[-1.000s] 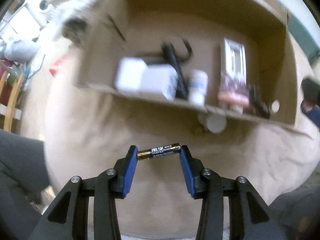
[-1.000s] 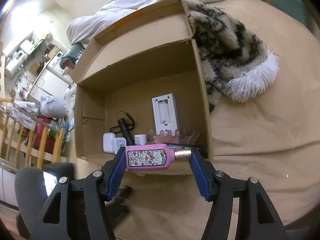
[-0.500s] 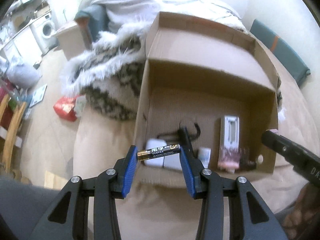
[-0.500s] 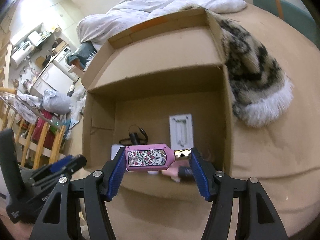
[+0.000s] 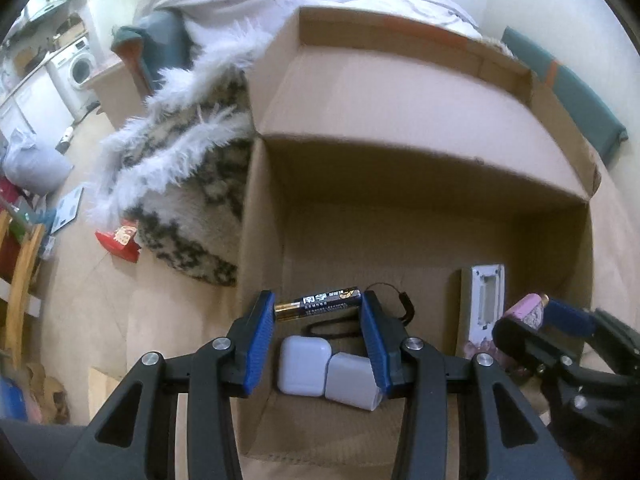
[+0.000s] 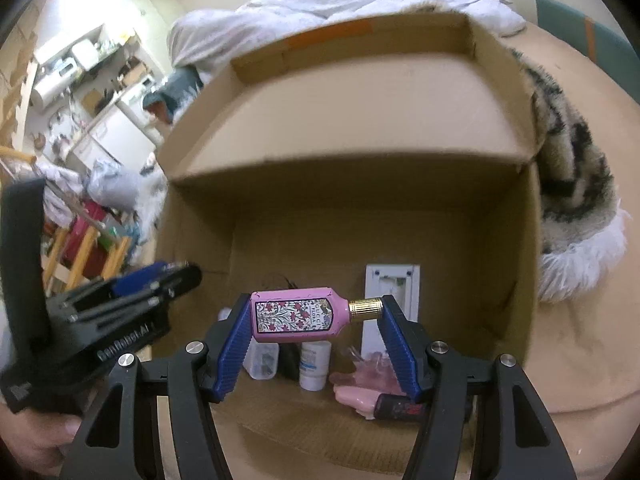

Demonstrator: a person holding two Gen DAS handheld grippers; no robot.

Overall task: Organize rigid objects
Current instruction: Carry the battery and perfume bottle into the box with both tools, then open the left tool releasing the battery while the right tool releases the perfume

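My left gripper (image 5: 318,305) is shut on a black and gold battery (image 5: 319,304), held crosswise over the near left part of an open cardboard box (image 5: 400,112). My right gripper (image 6: 316,312) is shut on a pink flowered perfume bottle (image 6: 298,315) with a gold cap, held over the box's near side (image 6: 360,216). The right gripper also shows at the right edge of the left wrist view (image 5: 560,320), and the left gripper at the left of the right wrist view (image 6: 120,296).
Inside the box lie two white chargers (image 5: 328,372), a black corded item (image 5: 384,308), a white remote back (image 5: 486,300), a small white bottle (image 6: 315,364) and pink items (image 6: 360,384). A furry patterned blanket (image 5: 180,168) lies beside the box on the beige bed (image 6: 580,340).
Both grippers have moved forward over the box with their objects held. The box fills more of each view and each gripper now shows in the other's view.
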